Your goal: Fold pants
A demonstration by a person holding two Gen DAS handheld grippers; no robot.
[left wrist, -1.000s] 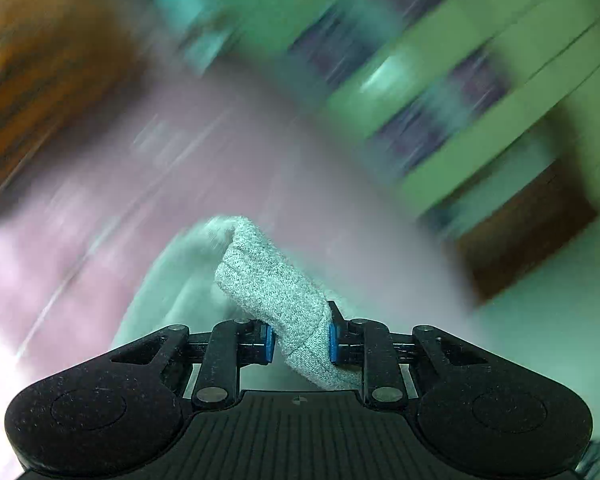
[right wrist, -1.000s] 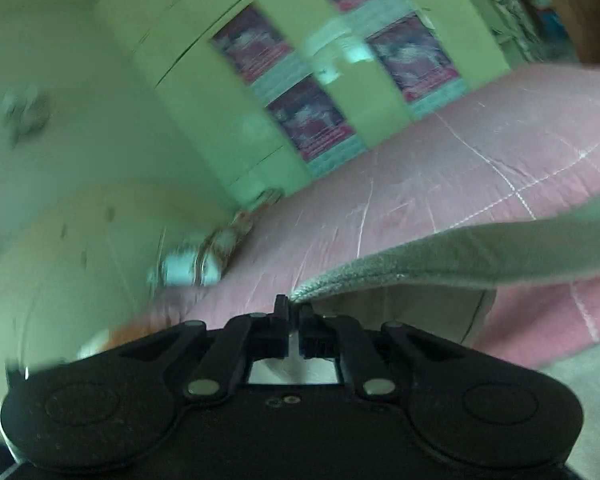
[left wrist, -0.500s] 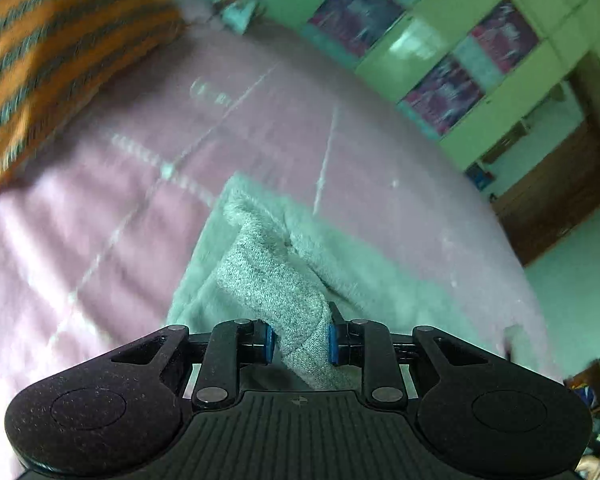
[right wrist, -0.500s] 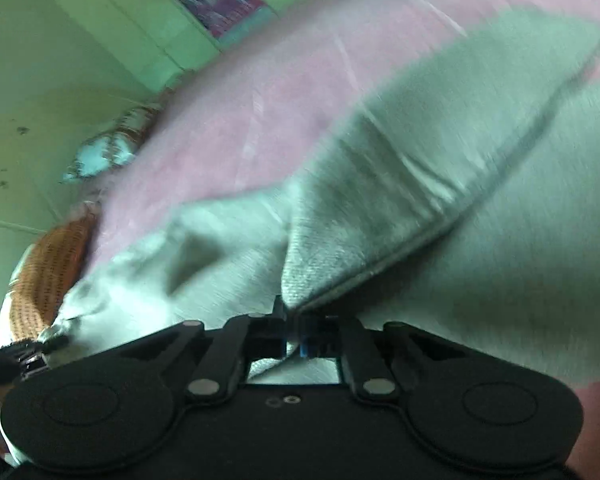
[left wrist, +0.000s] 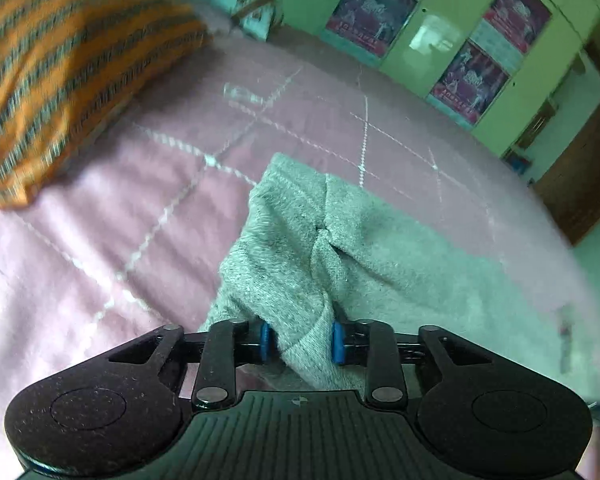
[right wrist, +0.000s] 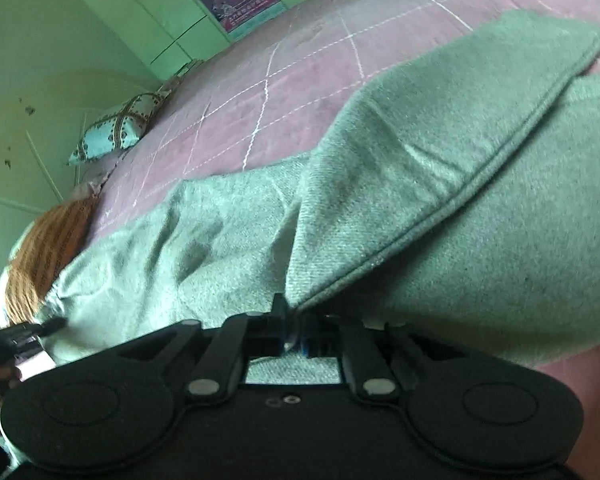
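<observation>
The grey knit pants [left wrist: 340, 240] lie on the pink quilted bed [left wrist: 100, 216]. My left gripper [left wrist: 298, 342] is shut on a thick bunched fold of the pants, held low over the bed. In the right wrist view the pants [right wrist: 440, 168] spread wide, one layer with a seamed edge lying over another. My right gripper [right wrist: 294, 338] is shut on that upper layer's corner, close to the cloth. The left gripper [right wrist: 40, 326] shows at the far left edge of the right wrist view, on the pants' other end.
An orange striped pillow [left wrist: 60, 60] lies at the bed's left end. A pale patterned cushion [right wrist: 116, 132] lies near the wall. Green cupboards with posters [left wrist: 472, 76] stand beyond the bed. A brown door [left wrist: 580, 184] is at the right.
Both grippers have come down from mid-air to the bed with the pants in them. The pants now lie spread on the quilt with one layer folded over another.
</observation>
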